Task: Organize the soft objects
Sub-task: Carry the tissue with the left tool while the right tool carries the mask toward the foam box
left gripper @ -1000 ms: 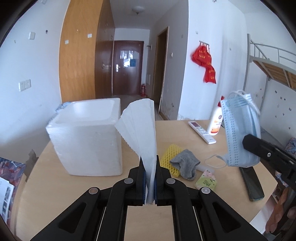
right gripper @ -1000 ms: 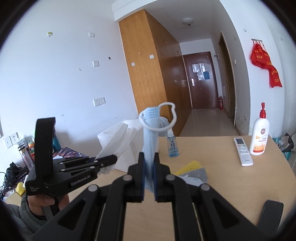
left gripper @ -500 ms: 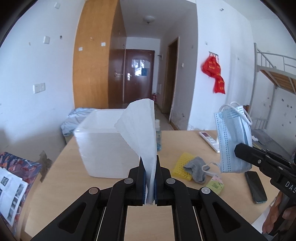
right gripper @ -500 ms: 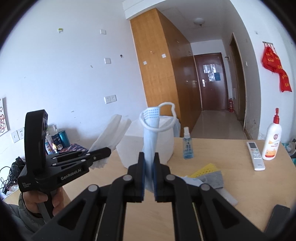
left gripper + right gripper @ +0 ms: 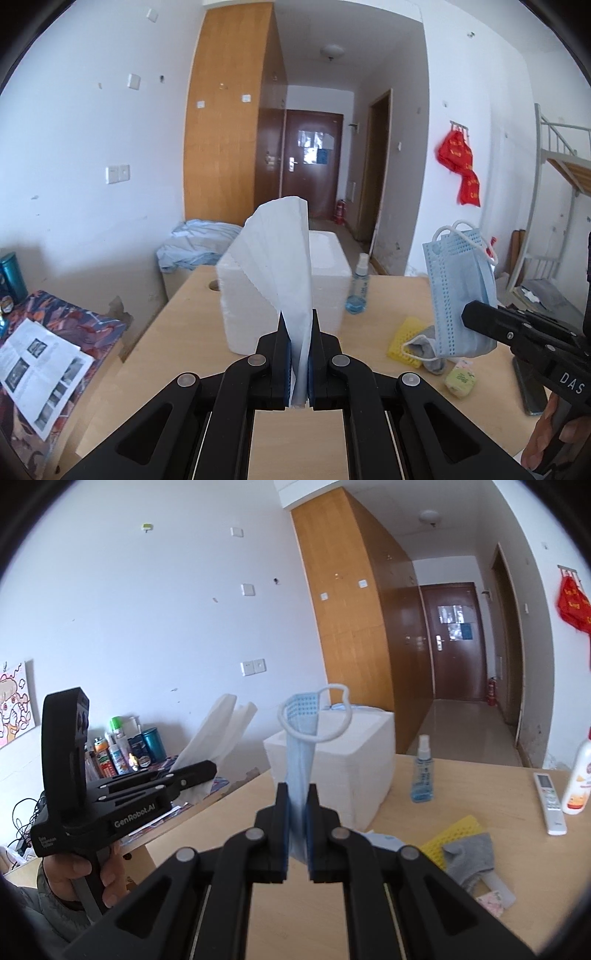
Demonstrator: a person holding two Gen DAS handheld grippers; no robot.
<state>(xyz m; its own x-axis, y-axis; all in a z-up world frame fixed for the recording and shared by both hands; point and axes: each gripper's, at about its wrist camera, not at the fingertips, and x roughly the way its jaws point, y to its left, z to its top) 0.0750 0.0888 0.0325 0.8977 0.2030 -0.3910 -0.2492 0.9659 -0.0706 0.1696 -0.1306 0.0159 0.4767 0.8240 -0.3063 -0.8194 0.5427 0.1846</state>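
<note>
Tissue, white and folded (image 5: 280,266), clamped upright in left gripper (image 5: 299,354); pale blue pleated face mask (image 5: 301,760) pinched in right gripper (image 5: 295,823). Both held above wooden desk (image 5: 177,332), white foam box (image 5: 325,273) straight ahead, nearer the left.

Both cameras sit just behind their own fingers, held above the near end of the bench (image 5: 177,332) and facing along it toward the hallway door (image 5: 312,162). The left wrist view looks almost straight ahead, with the right gripper (image 5: 467,314) at its right edge. The right wrist view angles slightly leftward, with the left gripper (image 5: 212,768) at its left. Both views share the white foam box (image 5: 354,760), the spray bottle (image 5: 359,284) and the door.
</note>
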